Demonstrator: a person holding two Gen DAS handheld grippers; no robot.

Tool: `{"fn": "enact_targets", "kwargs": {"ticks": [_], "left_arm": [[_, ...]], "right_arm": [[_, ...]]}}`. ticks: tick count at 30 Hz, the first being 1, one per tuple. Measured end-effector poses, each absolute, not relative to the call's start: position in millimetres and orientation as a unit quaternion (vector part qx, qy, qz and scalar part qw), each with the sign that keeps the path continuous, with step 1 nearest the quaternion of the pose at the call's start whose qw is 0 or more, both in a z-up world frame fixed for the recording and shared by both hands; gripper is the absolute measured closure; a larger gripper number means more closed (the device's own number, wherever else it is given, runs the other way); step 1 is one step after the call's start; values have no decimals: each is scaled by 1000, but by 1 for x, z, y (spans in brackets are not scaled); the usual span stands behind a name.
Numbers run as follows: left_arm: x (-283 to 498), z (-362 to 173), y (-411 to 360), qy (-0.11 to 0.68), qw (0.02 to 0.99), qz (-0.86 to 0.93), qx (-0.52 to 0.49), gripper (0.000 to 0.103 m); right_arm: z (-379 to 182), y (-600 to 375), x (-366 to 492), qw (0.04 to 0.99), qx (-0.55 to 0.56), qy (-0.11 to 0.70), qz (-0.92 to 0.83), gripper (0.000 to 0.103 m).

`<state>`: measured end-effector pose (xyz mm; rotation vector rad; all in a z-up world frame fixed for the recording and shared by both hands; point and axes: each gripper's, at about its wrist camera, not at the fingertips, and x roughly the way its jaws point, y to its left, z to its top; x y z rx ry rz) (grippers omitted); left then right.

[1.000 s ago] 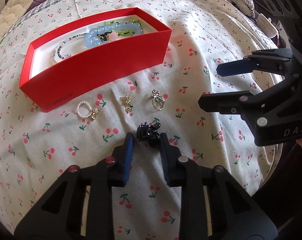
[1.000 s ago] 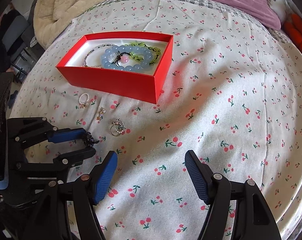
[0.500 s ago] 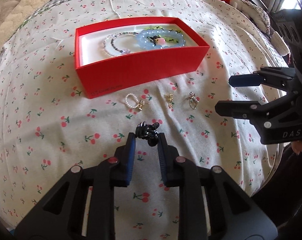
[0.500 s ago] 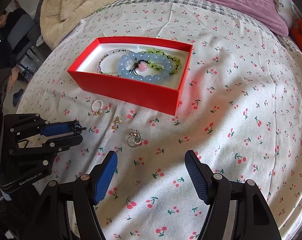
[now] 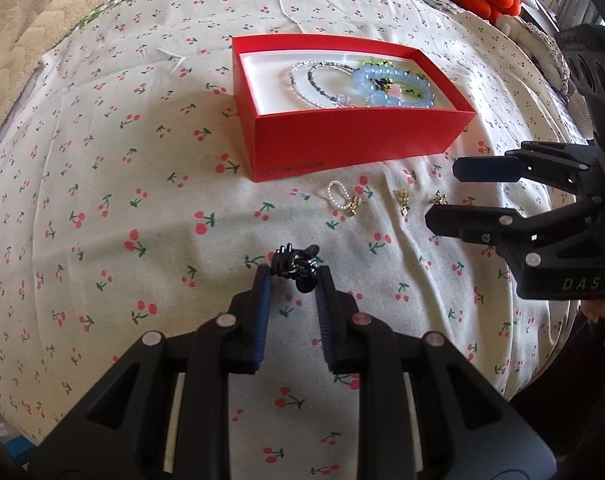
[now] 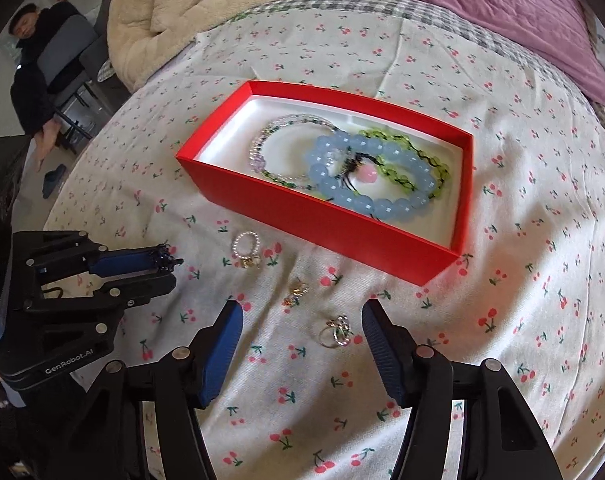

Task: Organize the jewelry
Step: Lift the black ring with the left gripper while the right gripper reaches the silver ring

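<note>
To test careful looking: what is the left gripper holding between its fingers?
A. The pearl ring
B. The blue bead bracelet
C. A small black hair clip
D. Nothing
C: the left gripper is shut on the small black hair clip, held clear of the cherry-print cloth.

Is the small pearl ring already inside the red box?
No, the pearl ring lies on the cherry-print cloth in front of the red box, which holds only bracelets.

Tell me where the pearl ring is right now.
The pearl ring lies on the cherry-print sheet just in front of the red box, leftmost of the three loose pieces, with the gold earring to its right and the left gripper nearby.
</note>
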<state>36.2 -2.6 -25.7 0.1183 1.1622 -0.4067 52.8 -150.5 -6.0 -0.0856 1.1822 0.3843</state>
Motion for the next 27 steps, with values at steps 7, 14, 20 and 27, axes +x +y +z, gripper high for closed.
{"fn": "enact_targets", "kwargs": {"ticks": [7,14,20,27], "left_arm": [[37,-24,4,545,815,-190,49,79],[37,-24,3,546,814,-191,50,79],[37,-25,2,548,814,-189,50,79],[37,-26,0,549,812,-190,52,79]], "right_arm": [[-23,-160,64,802,-31,577,152,72],[-32,-178,69,800,-27,587,123,82],[-29,-195,66,802,-18,588,104,82],[-14,-207,57,807,0,577,125,80]]}}
